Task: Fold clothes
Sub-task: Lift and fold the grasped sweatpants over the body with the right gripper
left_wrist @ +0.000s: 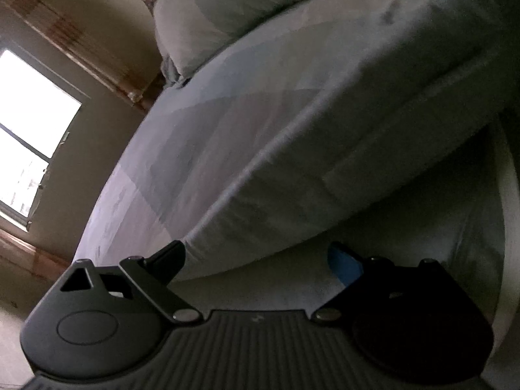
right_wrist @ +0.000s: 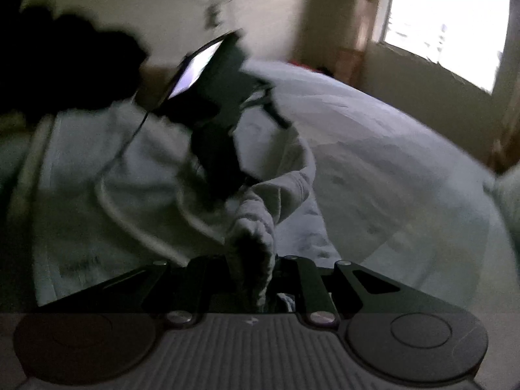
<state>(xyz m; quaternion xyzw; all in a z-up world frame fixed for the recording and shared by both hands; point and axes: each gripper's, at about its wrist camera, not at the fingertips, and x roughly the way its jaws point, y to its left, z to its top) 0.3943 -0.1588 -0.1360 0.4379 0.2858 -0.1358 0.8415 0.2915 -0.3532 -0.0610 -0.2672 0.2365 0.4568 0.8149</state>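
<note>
Dim window light fell across the wide white-sheeted bed (right_wrist: 373,149). Its fingers closed, the right claw (right_wrist: 253,279) pinched a ribbed cuff of the pale grey sweatshirt (right_wrist: 107,175), probably to draw the sleeve across. Spread wide and empty, the left claw (left_wrist: 256,256) hung beside the mattress edge.

My left claw (left_wrist: 256,260) is matt black plastic with ribbed housing and shiny metal rivets. The bed (left_wrist: 276,123) wears smooth pale cloth. My right claw (right_wrist: 252,269) pinches a soft, fleecy grey sweatshirt (right_wrist: 97,178) cuff, ribbed knit.
</note>
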